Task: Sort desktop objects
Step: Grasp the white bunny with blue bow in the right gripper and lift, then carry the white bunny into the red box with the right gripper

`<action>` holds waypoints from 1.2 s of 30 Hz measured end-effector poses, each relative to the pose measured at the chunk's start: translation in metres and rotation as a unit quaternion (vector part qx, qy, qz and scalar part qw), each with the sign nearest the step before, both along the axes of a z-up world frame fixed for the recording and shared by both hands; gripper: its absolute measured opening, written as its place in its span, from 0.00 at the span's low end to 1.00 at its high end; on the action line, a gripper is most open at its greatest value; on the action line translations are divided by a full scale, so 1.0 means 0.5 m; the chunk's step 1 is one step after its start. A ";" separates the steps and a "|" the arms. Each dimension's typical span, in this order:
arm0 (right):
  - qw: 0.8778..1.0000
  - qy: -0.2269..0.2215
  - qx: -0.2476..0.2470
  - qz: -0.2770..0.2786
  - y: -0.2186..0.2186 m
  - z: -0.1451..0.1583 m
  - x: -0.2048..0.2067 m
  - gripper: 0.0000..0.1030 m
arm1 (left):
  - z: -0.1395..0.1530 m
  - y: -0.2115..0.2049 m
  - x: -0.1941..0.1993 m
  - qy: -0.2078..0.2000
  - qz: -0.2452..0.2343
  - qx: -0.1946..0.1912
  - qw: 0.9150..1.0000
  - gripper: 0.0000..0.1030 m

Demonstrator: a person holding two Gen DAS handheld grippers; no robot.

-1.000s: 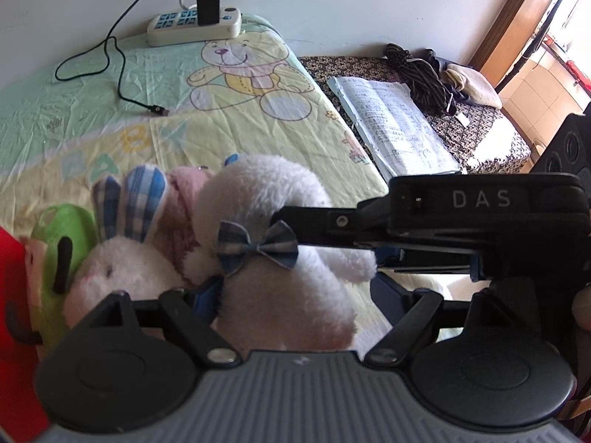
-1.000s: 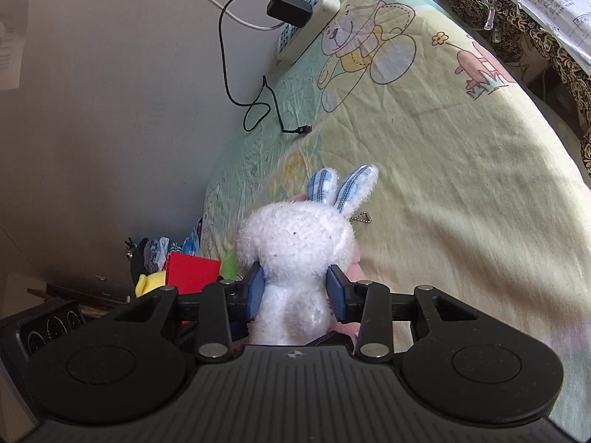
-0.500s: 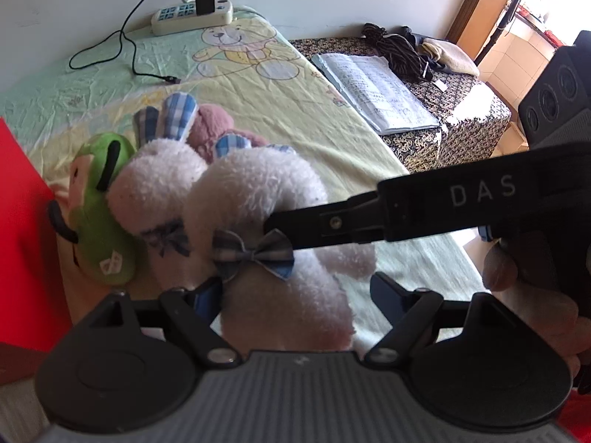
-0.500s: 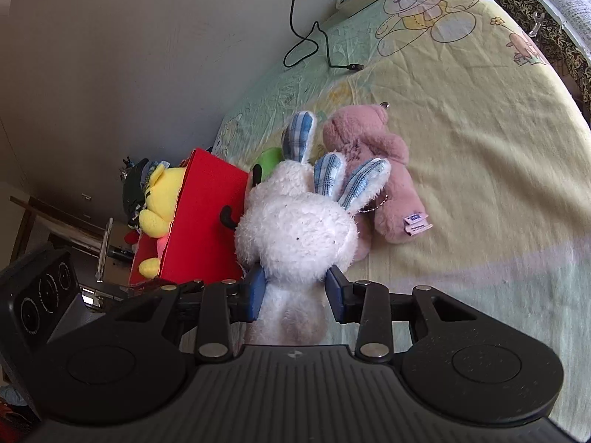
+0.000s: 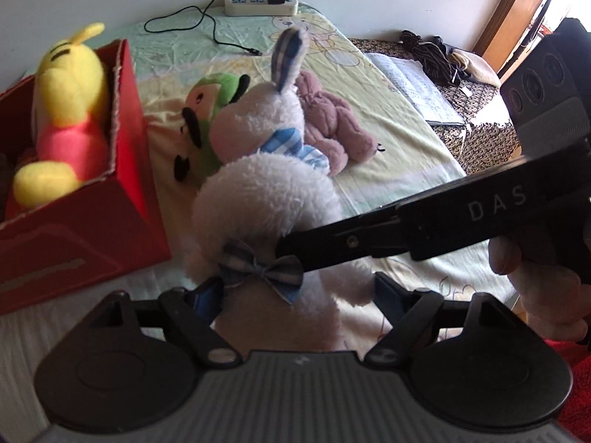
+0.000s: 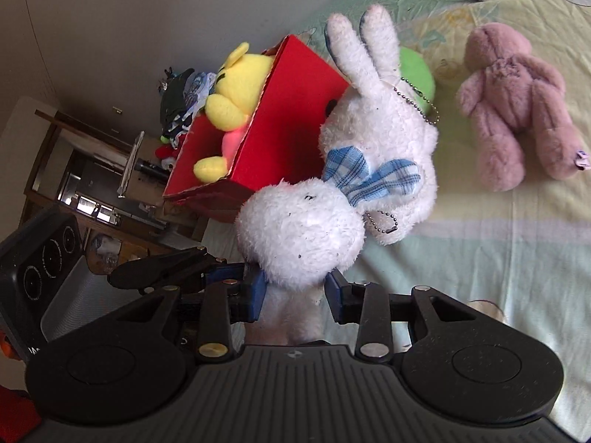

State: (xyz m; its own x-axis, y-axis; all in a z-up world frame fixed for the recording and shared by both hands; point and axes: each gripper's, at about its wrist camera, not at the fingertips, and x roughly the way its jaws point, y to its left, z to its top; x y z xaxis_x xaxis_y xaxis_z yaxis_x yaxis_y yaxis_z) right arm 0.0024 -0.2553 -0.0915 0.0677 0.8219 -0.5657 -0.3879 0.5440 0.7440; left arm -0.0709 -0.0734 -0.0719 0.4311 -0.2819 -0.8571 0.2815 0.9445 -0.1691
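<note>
I work over a bed with a cartoon-bear sheet, a power strip at the wall. The red box at my left holds a yellow plush. My right gripper clamps a white plush rabbit; my left gripper is wider, flanking its body. A second rabbit, green plush and pink bear lie beside the box; open sheet beyond.

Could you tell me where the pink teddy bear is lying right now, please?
The pink teddy bear lies on the bedsheet, upper right in the right wrist view, apart from the white plush rabbits and beyond the green plush toy.
</note>
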 end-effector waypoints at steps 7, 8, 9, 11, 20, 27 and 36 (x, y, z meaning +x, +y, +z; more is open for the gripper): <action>0.999 0.002 -0.009 0.041 0.128 0.023 -0.033 0.36 | 0.018 0.125 -0.050 0.011 0.005 -0.015 1.000 0.81; 0.999 0.003 -0.010 0.046 0.144 0.027 -0.037 0.36 | 0.021 0.140 -0.056 0.010 0.005 -0.015 1.000 0.81; 0.999 0.003 -0.009 0.052 0.159 0.031 -0.043 0.36 | 0.027 0.159 -0.065 0.009 0.005 -0.015 1.000 0.81; 0.998 0.003 -0.008 0.066 0.194 0.041 -0.053 0.36 | 0.038 0.191 -0.078 0.009 0.005 -0.017 1.000 0.81; 0.992 -0.023 0.021 0.121 0.339 0.098 -0.079 0.35 | 0.111 0.335 -0.139 -0.013 0.021 -0.023 0.999 0.81; 0.988 -0.079 0.054 0.125 0.406 0.159 -0.085 0.35 | 0.179 0.421 -0.162 -0.078 0.023 -0.012 0.997 0.83; 0.976 -0.207 0.031 0.067 0.458 0.201 -0.043 0.34 | 0.193 0.459 -0.062 -0.159 0.002 0.019 0.987 0.83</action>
